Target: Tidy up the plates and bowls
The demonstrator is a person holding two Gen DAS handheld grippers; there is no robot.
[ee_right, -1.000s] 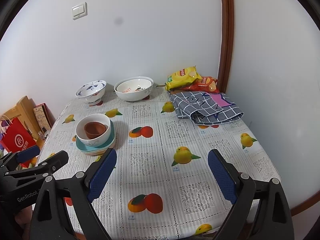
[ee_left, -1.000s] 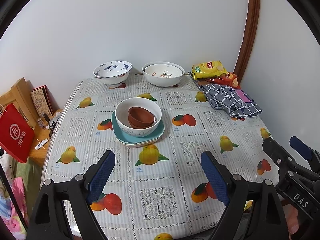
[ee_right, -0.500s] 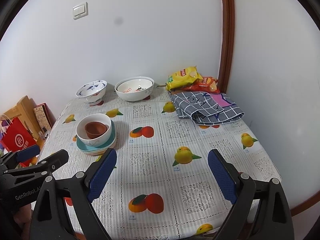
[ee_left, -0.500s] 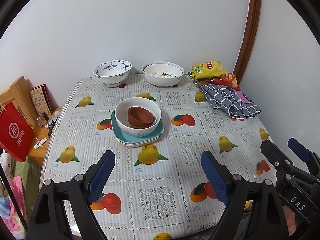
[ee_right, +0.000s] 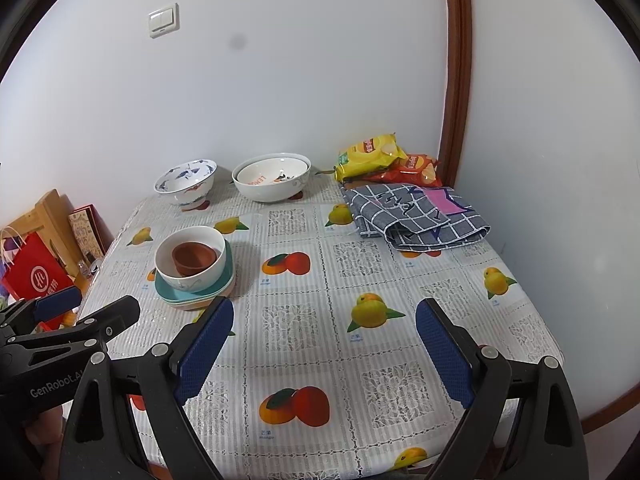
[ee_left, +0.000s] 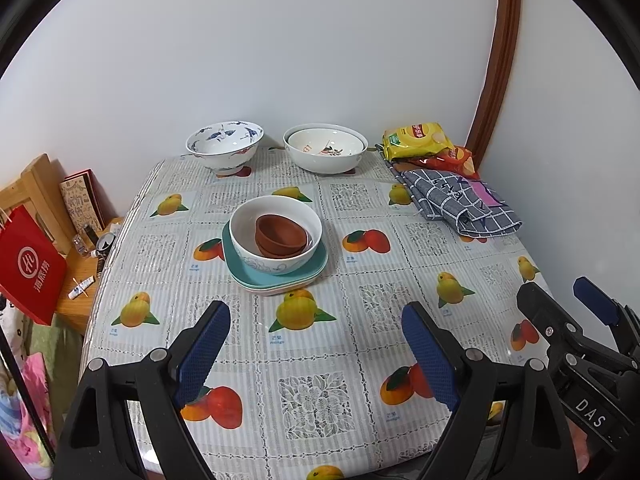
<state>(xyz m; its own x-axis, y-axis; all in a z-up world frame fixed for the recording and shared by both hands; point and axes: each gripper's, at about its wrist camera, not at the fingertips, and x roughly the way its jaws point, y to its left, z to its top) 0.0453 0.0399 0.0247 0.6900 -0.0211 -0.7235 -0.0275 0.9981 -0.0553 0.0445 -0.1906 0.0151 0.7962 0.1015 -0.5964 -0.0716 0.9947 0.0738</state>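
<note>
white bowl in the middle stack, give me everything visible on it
The white bowl is round, glossy and ceramic-looking, with a faint blue pattern on its outer wall. It stands upright on a stack of rounded-square plates, the teal plate topmost and a paler one under it. Inside it sit nested brown bowls, clay-like, leaning slightly toward one side. The stack is mid-table on the fruit-print tablecloth, left of centre in the right wrist view. Nothing else touches it.

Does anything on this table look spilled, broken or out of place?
Nothing spilled or broken. The only oddity: the brown bowls sit tilted inside the white bowl, which rests on the teal plates; chip bags share the corner.
</note>
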